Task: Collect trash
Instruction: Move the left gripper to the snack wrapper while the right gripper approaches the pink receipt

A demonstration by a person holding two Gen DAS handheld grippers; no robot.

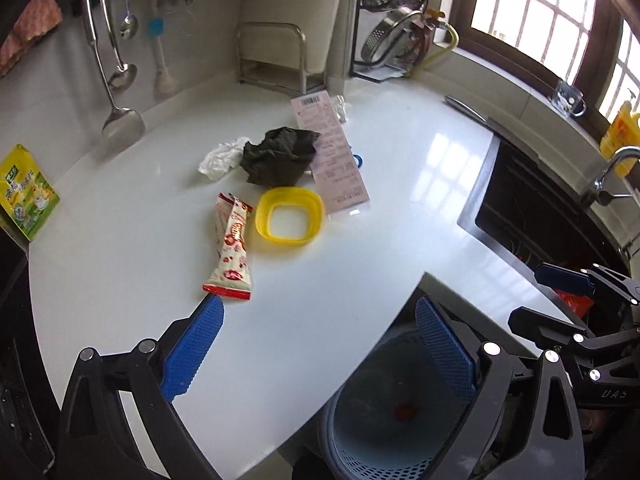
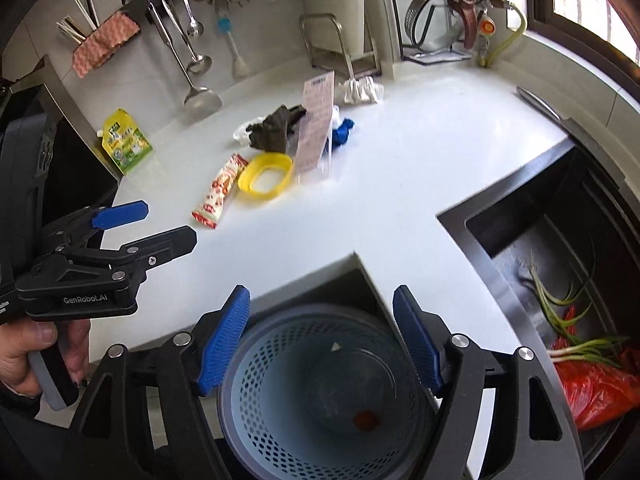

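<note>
Both grippers hang over the edge of a white counter [image 1: 360,240] with their blue pads spread and nothing between them. The left gripper [image 1: 316,336] points down at the counter edge, its left finger just short of a snack wrapper [image 1: 232,244]; the right gripper [image 2: 320,336] is over a perforated bin [image 2: 320,392] that stands below the counter's notch. A small red scrap [image 2: 366,419] and a pale fleck lie at the bin's bottom. The trash is grouped mid-counter: the wrapper lies beside a yellow lid [image 1: 289,216], behind them a dark cloth [image 1: 280,156] with a crumpled white tissue [image 1: 222,158] at its left, and a long pink receipt [image 1: 334,156] runs along the cloth's right side, its near end touching the lid. A blue glove [image 2: 342,130] shows just past the receipt. A green pouch [image 2: 126,142] leans at the counter's left end. In the sink [image 2: 520,240] at right lie scallions [image 2: 568,320] and a red bag [image 2: 596,388].
</note>
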